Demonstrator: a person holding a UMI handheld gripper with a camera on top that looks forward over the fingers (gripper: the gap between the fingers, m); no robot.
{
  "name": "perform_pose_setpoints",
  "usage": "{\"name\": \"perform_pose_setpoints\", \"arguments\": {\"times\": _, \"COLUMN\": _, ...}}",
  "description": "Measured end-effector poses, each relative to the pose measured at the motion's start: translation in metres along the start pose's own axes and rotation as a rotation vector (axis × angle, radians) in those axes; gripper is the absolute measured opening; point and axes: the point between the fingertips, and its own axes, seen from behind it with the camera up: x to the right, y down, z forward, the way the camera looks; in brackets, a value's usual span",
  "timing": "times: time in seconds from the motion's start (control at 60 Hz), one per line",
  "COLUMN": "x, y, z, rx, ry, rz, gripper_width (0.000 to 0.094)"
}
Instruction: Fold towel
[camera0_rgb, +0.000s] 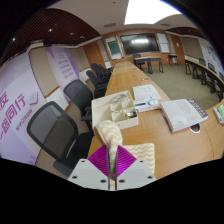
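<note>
- My gripper (112, 160) has its fingers drawn close together, the magenta pads (103, 161) pressing on a bunched fold of pale towel (110, 135) from both sides.
- The towel rises in a narrow gathered peak above my fingertips; its lower edge is hidden between the pads.
- Just beyond the towel, a white tray (115, 105) with compartments sits on the long wooden table (150, 125).
- To the right of the tray lie a sheet of paper (146, 94) and a stack of white folded items (185, 113), well apart from my fingers.
- Black office chairs (55, 130) line the table's left side.
- A purple-lettered wall panel (20, 110) stands further left.
</note>
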Motion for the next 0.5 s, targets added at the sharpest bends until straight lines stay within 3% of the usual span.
{"name": "perform_pose_setpoints", "arguments": {"times": 0.1, "x": 0.061, "y": 0.030, "z": 0.015, "rx": -0.061, "ry": 0.082, "rz": -0.007, "gripper_width": 0.0117}}
{"name": "perform_pose_setpoints", "arguments": {"times": 0.167, "x": 0.090, "y": 0.048, "z": 0.023, "rx": -0.093, "ry": 0.109, "rz": -0.026, "gripper_width": 0.0227}}
{"name": "perform_pose_setpoints", "arguments": {"times": 0.25, "x": 0.122, "y": 0.059, "z": 0.022, "rx": -0.116, "ry": 0.159, "rz": -0.057, "gripper_width": 0.0443}}
{"name": "perform_pose_setpoints", "arguments": {"times": 0.367, "x": 0.150, "y": 0.044, "z": -0.005, "rx": -0.062, "ry": 0.205, "rz": -0.114, "gripper_width": 0.0871}}
{"name": "perform_pose_setpoints", "arguments": {"times": 0.5, "x": 0.152, "y": 0.027, "z": -0.045, "rx": -0.022, "ry": 0.225, "rz": -0.173, "gripper_width": 0.0852}}
